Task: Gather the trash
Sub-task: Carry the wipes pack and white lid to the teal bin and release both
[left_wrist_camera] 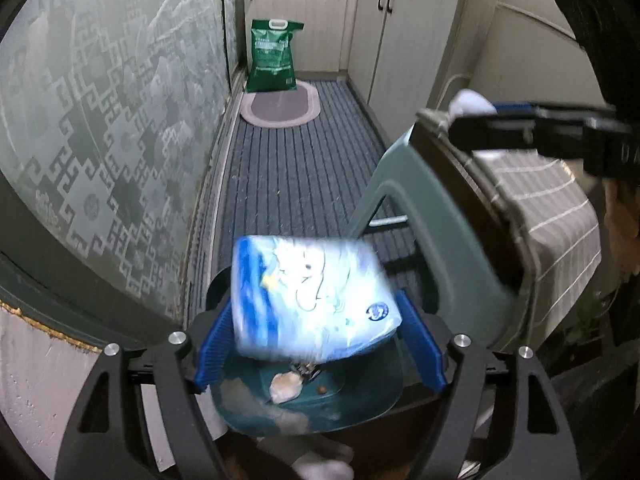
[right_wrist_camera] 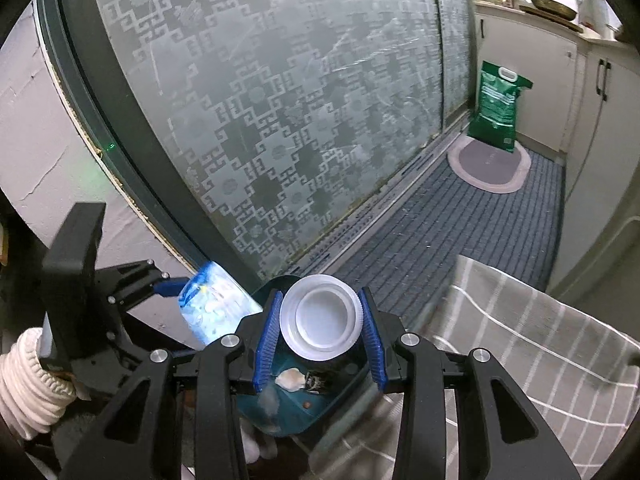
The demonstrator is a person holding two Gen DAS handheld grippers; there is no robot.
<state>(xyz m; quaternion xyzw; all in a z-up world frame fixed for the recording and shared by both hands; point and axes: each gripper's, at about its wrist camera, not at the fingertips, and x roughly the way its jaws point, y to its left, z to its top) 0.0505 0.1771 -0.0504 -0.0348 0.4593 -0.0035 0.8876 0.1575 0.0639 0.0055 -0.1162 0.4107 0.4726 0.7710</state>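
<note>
My left gripper (left_wrist_camera: pixel 320 348) is shut on a blue and white tissue pack (left_wrist_camera: pixel 312 300), held just above a dark teal trash bin (left_wrist_camera: pixel 320 400) with scraps inside. The pack also shows at lower left in the right wrist view (right_wrist_camera: pixel 212 308). My right gripper (right_wrist_camera: pixel 320 340) is shut on a white plastic lid (right_wrist_camera: pixel 322 316), held over the same bin (right_wrist_camera: pixel 288 404). In the left wrist view the right gripper (left_wrist_camera: pixel 472 114) reaches in from the right above a stool.
A green plastic stool (left_wrist_camera: pixel 420 208) with a checked grey cloth (left_wrist_camera: pixel 552 216) stands right of the bin. A frosted patterned sliding door (right_wrist_camera: pixel 280 100) runs along the left. A green sack (left_wrist_camera: pixel 272 56) and an oval mat (left_wrist_camera: pixel 280 108) lie ahead by white cabinets (left_wrist_camera: pixel 400 40).
</note>
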